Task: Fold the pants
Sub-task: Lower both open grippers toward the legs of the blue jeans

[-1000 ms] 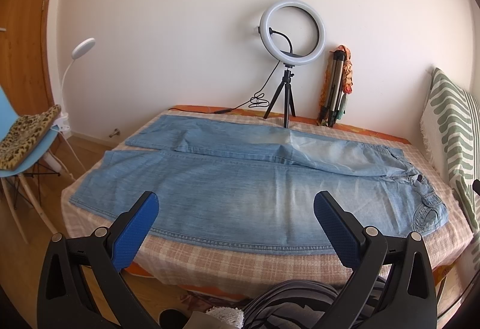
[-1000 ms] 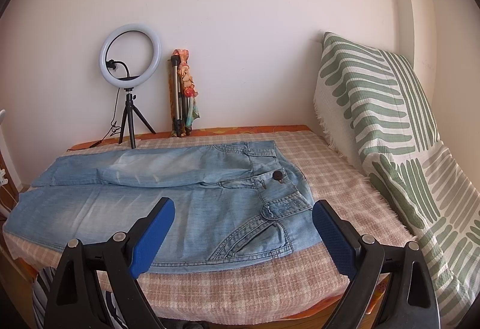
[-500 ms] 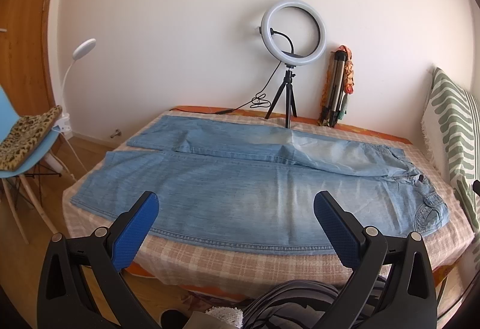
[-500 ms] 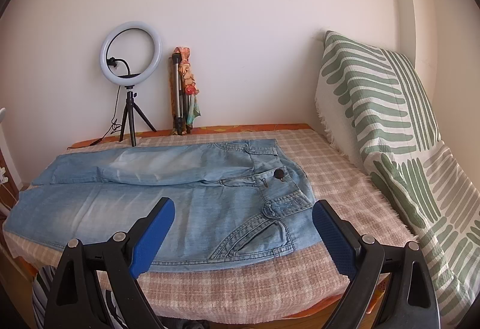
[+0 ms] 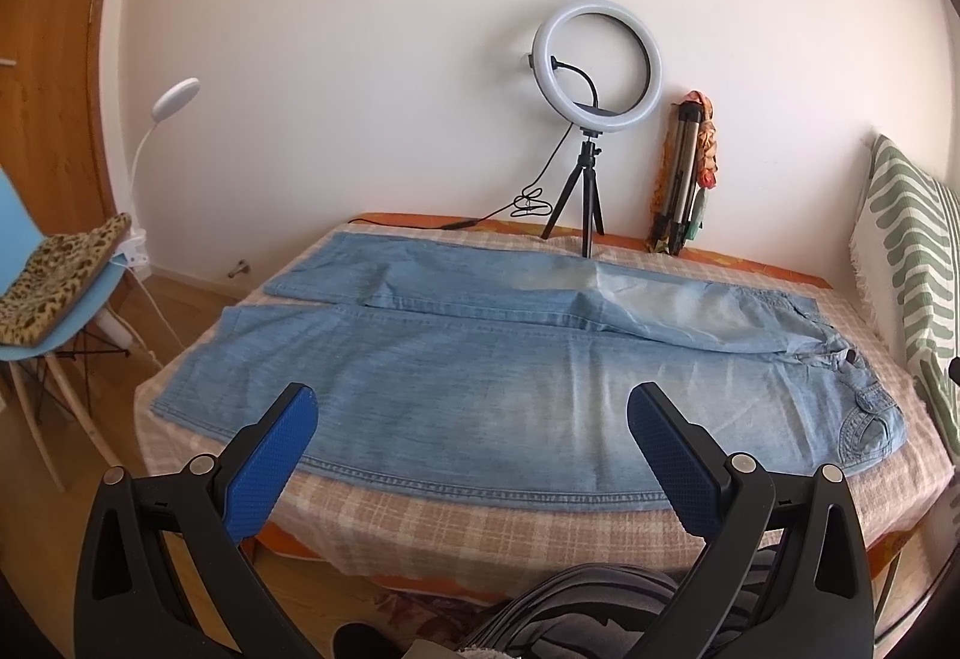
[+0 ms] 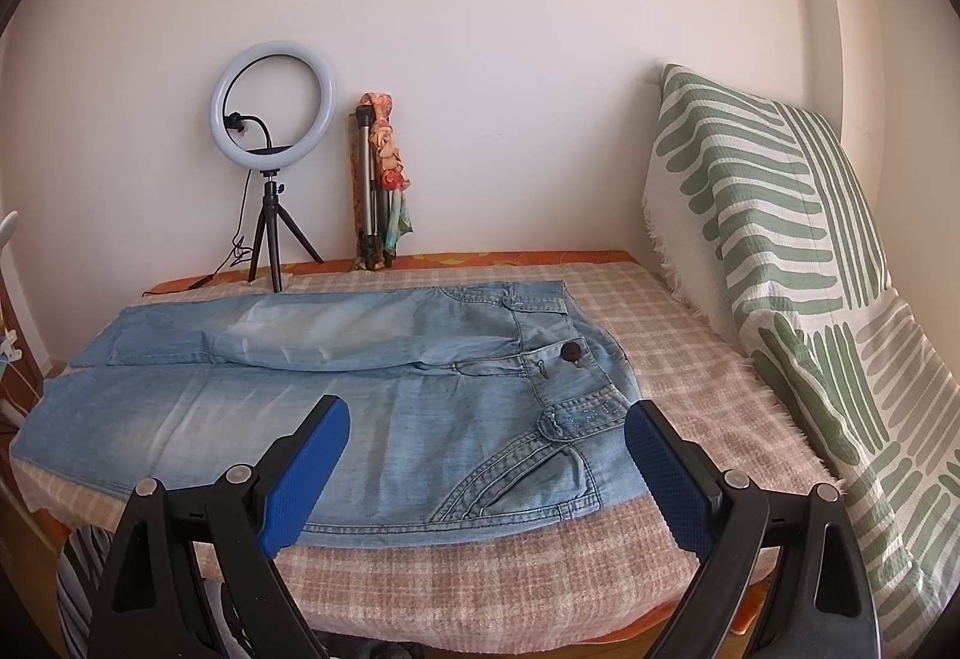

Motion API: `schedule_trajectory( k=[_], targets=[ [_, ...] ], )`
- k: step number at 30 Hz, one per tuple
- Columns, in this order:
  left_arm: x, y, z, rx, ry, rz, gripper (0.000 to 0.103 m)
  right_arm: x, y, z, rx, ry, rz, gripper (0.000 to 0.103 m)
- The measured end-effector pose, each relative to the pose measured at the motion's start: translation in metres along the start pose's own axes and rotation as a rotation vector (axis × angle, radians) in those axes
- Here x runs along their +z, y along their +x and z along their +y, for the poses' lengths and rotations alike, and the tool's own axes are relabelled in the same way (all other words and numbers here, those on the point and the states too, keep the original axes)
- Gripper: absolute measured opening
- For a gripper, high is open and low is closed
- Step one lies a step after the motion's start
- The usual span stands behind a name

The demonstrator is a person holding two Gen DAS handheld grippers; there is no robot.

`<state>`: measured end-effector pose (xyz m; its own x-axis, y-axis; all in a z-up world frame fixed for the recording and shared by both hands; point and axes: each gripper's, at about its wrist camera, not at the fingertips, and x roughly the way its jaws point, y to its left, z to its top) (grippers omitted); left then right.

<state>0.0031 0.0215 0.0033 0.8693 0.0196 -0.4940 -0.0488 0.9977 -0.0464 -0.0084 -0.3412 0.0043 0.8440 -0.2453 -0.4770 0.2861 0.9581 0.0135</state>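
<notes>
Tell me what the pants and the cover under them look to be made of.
The jeans look like light blue denim, faded pale at the thighs: visible topstitched seams, a pocket and a dark button. The checked bed cover looks like soft woven or slightly fuzzy cloth in beige and white; its exact fibre is unclear.

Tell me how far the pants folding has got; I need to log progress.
Barely begun. Done: the jeans lie spread flat on the checked bedspread, legs side by side, waistband toward the striped pillow. In hand: nothing; the left tool and right tool hover open, short of the denim. Left: every fold.
</notes>
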Motion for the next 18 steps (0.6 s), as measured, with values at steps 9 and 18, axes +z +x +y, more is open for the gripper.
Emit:
schedule_trajectory(
  k=[9,18],
  targets=[
    [0.020,0.002,0.027,0.084,0.064,-0.047,0.103,0.031,0.003,0.010,0.046,-0.078,-0.032,0.095],
    [0.045,0.022,0.086,0.147,0.038,-0.042,0.103,0.079,0.022,0.043,0.144,-0.195,-0.063,0.095]
  ],
)
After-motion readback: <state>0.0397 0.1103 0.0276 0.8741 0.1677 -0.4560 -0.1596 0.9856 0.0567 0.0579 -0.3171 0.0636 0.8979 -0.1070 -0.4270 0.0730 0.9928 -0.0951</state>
